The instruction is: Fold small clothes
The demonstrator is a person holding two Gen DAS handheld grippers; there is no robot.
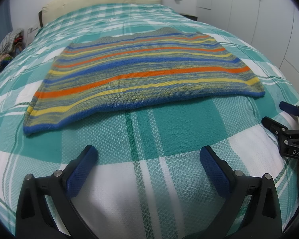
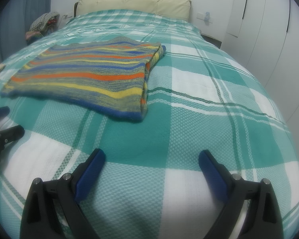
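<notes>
A striped knit garment (image 1: 141, 73) lies flat in a rectangle on the green-and-white checked bed (image 1: 169, 127), nearer the foot edge than the cream headboard (image 1: 101, 2), its right-hand side doubled over in a fold, as the right wrist view shows. The left claw (image 1: 148, 167) hovers over bare cover just short of the garment's blue hem, spread wide and holding nothing. The right claw (image 2: 151, 171) is likewise wide open and empty, over the cover toward the garment's right side, apart from the cloth.
</notes>
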